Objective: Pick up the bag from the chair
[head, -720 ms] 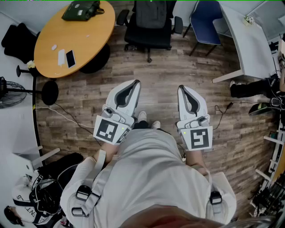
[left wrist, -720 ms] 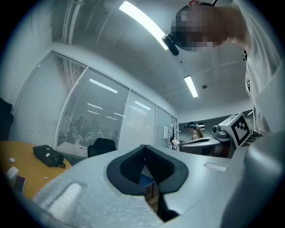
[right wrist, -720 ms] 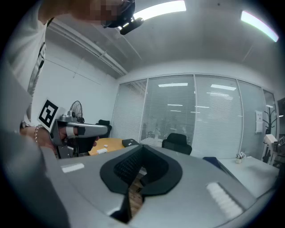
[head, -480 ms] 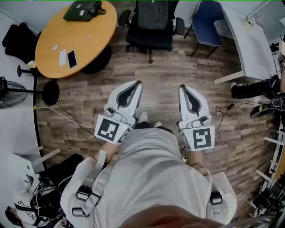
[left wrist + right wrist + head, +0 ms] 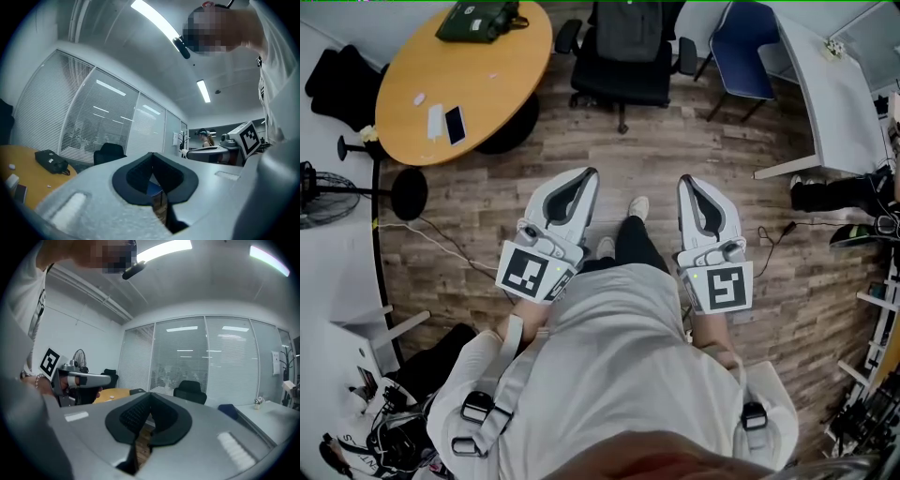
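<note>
1. The person is standing and holding both tools at waist height. The left claw [image 5: 585, 176] and the right claw [image 5: 687, 181] are pointing forward over the wood floor [image 5: 694, 141].
2. Left claw [image 5: 151, 155]: in the left gripper view the jaw tips are meeting and are gripping nothing.
3. Right claw [image 5: 149, 394]: in the right gripper view the tips are likewise pressing together, with nothing between them.
4. The bag [image 5: 630, 28] is sitting on the black office chair [image 5: 619, 84] at the top of the head view. It is lying well ahead of both claws, and neither is touching it.
5. Change from 0.5 s ago: a dark trouser leg [image 5: 633, 246] and a light shoe [image 5: 638, 207] are now reaching forward between the claws. Before, both shoes were lying side by side close under the body.
6. The chair and the round orange bench [image 5: 487, 84] are sitting slightly further right in the head view than before. Both claws are keeping the same pose.
</note>
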A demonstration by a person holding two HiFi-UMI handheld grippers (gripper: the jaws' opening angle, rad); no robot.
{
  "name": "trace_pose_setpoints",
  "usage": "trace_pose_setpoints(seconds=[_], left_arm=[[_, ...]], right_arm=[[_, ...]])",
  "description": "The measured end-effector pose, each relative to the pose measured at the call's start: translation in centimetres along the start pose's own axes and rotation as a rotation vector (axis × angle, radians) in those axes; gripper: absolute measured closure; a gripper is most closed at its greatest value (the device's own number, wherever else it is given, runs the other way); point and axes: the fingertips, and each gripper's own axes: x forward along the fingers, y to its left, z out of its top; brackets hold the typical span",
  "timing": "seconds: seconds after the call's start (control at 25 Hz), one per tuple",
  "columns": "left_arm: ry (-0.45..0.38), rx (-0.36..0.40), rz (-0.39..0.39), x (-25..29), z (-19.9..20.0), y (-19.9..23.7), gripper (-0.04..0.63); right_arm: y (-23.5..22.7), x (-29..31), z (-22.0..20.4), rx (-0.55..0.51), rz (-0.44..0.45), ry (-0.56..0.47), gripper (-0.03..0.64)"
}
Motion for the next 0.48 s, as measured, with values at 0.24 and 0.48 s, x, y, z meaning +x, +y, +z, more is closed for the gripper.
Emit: trace_pose_setpoints(seconds=[0.24,0.48], left_arm=[[0.003,-0.002,0.014,2.4,-0.6,1.9,0.593],[0.008,-0.01,0.011,6.9,-1.0,3.9,0.592]], right_arm=[[-1.8,2.6,-0.9,0.0,0.022,0.004,0.614],[-5.3,6.2,-1.2,0.002,0.024,0.003,0.614]])
